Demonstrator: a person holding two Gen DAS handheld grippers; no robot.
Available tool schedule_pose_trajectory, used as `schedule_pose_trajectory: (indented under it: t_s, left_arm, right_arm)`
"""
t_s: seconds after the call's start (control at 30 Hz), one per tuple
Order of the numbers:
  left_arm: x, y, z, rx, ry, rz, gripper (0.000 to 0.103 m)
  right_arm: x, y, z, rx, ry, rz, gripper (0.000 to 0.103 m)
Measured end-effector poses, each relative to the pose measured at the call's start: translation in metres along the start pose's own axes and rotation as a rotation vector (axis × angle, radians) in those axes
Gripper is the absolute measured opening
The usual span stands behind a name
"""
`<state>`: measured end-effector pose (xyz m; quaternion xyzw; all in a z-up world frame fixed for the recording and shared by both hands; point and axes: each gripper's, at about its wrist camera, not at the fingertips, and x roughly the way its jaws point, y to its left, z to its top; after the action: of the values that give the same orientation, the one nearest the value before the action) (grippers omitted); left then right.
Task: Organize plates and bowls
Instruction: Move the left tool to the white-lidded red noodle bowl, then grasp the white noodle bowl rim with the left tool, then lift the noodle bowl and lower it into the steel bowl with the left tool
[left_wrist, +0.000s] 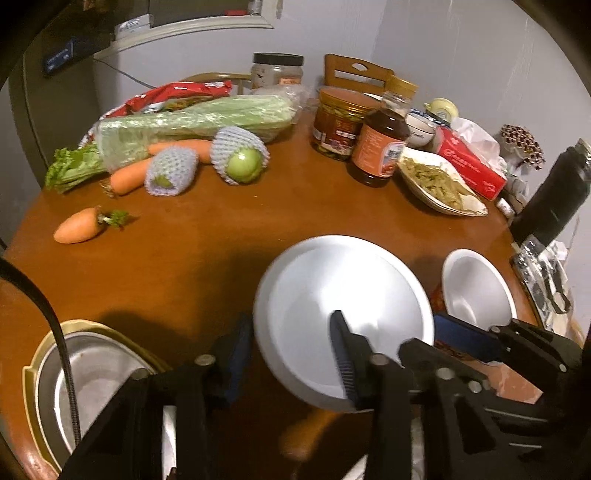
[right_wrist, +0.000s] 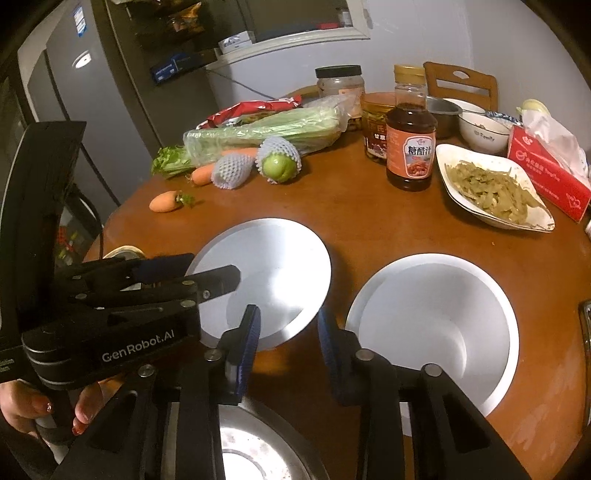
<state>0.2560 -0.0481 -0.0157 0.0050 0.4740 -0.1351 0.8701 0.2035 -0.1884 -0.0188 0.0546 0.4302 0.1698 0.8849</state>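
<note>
A white plate (left_wrist: 343, 295) is tilted with its near rim between the fingers of my left gripper (left_wrist: 291, 347), one finger under it and one on top. In the right wrist view the same plate (right_wrist: 273, 258) is held by the left gripper (right_wrist: 214, 275) from the left. A white bowl (right_wrist: 436, 325) sits on the table to its right; it also shows in the left wrist view (left_wrist: 476, 288). My right gripper (right_wrist: 288, 332) is open and empty, hovering over the gap between plate and bowl. It also shows in the left wrist view (left_wrist: 480, 339).
A steel pot (left_wrist: 85, 380) sits at the near left edge of the brown round table (left_wrist: 207, 258). Carrots (left_wrist: 79, 225), celery, netted fruit, a sauce bottle (right_wrist: 410, 147), jars, a dish of food (right_wrist: 491, 188), a small bowl (right_wrist: 484, 133) and a red box crowd the far side.
</note>
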Motion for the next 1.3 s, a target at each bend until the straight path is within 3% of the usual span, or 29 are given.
schedule_pose_trajectory:
  t_s: [0.77, 1.3]
  left_arm:
    - [-0.073, -0.019, -0.012, 0.039, -0.132, 0.060, 0.039]
    - [-0.115, -0.041, -0.042, 0.053, -0.191, 0.078, 0.039]
  right_arm:
    - [-0.053, 0.026, -0.002, -0.065, -0.118, -0.005, 0.030]
    - [-0.105, 0.040, -0.030, -0.103, -0.201, -0.006, 0.030]
